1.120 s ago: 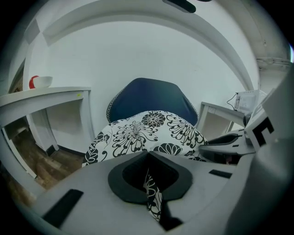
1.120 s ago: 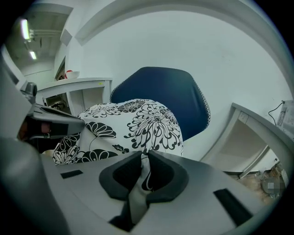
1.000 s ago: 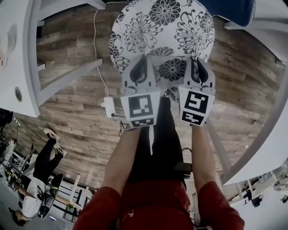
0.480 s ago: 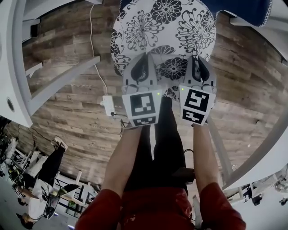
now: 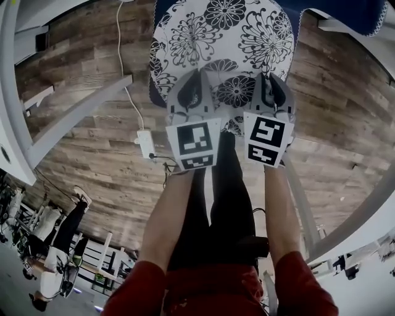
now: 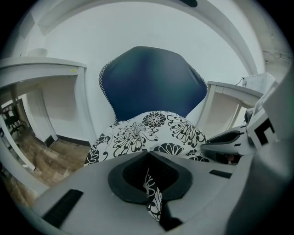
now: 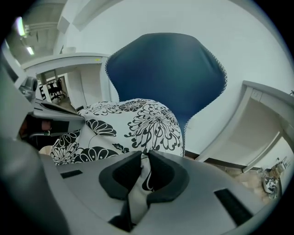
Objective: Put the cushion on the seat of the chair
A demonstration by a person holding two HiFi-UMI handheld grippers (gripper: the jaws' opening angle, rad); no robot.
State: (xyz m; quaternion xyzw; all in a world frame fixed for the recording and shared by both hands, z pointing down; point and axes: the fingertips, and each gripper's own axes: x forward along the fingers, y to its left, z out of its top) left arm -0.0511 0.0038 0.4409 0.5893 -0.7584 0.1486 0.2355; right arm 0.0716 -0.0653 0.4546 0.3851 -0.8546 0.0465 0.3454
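Note:
A round white cushion with black flower print hangs in front of me, held by its near edge. My left gripper is shut on the cushion's edge, the cloth pinched between its pads. My right gripper is shut on the edge too, with a fold between its pads. The blue chair stands just beyond the cushion, its backrest rising behind the cloth. In the head view only a strip of the blue chair shows at the top. The seat is hidden under the cushion.
White desks flank the chair, one on the left and one on the right. A white desk leg slants across the wooden floor. A white power strip with cable lies on the floor. My legs are below.
The cushion and both grippers have shifted slightly up in the head view, and more of the blue chair shows at the top. Both grips are unchanged.

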